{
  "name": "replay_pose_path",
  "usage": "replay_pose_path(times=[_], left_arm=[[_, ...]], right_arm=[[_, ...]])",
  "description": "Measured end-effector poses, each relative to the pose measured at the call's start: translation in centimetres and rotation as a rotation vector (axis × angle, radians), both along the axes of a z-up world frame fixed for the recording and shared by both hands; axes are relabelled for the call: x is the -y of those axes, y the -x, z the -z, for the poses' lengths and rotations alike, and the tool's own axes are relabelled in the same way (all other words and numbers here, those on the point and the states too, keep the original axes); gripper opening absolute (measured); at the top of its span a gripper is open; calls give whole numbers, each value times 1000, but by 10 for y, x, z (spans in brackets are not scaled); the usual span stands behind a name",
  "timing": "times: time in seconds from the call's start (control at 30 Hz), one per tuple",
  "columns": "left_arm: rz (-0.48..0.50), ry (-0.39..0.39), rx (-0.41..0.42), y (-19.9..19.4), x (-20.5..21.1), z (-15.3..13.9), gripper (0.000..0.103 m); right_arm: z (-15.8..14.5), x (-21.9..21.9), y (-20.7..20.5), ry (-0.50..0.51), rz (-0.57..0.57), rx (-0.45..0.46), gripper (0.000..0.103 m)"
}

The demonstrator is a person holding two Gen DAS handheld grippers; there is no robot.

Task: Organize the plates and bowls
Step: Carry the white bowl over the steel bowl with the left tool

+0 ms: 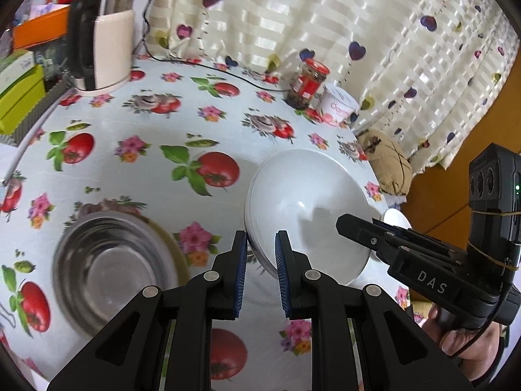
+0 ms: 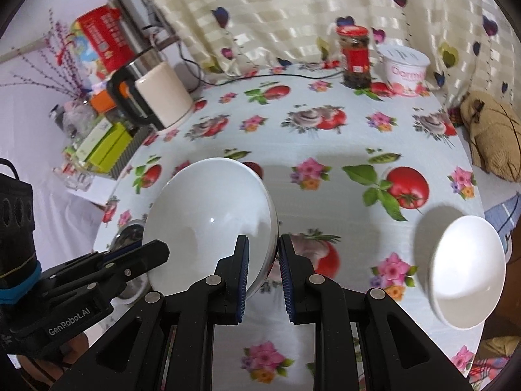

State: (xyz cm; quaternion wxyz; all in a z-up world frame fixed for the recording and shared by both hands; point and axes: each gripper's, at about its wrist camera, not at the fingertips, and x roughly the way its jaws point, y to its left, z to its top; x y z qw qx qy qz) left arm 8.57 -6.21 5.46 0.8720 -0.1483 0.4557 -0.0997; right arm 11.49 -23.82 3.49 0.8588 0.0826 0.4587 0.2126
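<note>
A large white bowl point(image 1: 306, 208) is held tilted above the table between both grippers. My left gripper point(image 1: 260, 244) is shut on its left rim. My right gripper point(image 2: 263, 247) is shut on its right rim, and the bowl point(image 2: 211, 215) fills the middle of the right wrist view. A steel bowl point(image 1: 110, 267) sits on the table to the left, partly hidden in the right wrist view point(image 2: 128, 233). A small white bowl point(image 2: 465, 267) sits near the table's right edge.
A kettle point(image 1: 101, 39) stands at the back left beside boxes point(image 1: 19, 94). A red-lidded jar point(image 2: 355, 55) and a white tub point(image 2: 407, 68) stand at the back by the curtain. A brown cushion point(image 2: 495, 133) lies past the right edge.
</note>
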Motion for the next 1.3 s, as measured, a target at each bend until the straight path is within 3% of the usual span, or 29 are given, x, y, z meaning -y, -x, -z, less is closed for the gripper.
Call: replay_pose_path(times=[0.57, 1.17, 1.3], left_arm=[[-182, -22, 35, 57, -75, -16, 18], [-297, -20, -74, 73, -120, 19, 18], [-297, -12, -98, 72, -123, 26, 18]], right_arm=[[-20, -87, 28, 11, -177, 35, 19], [20, -158, 31, 69, -321, -90, 20], [26, -165, 31, 80, -336, -103, 26]])
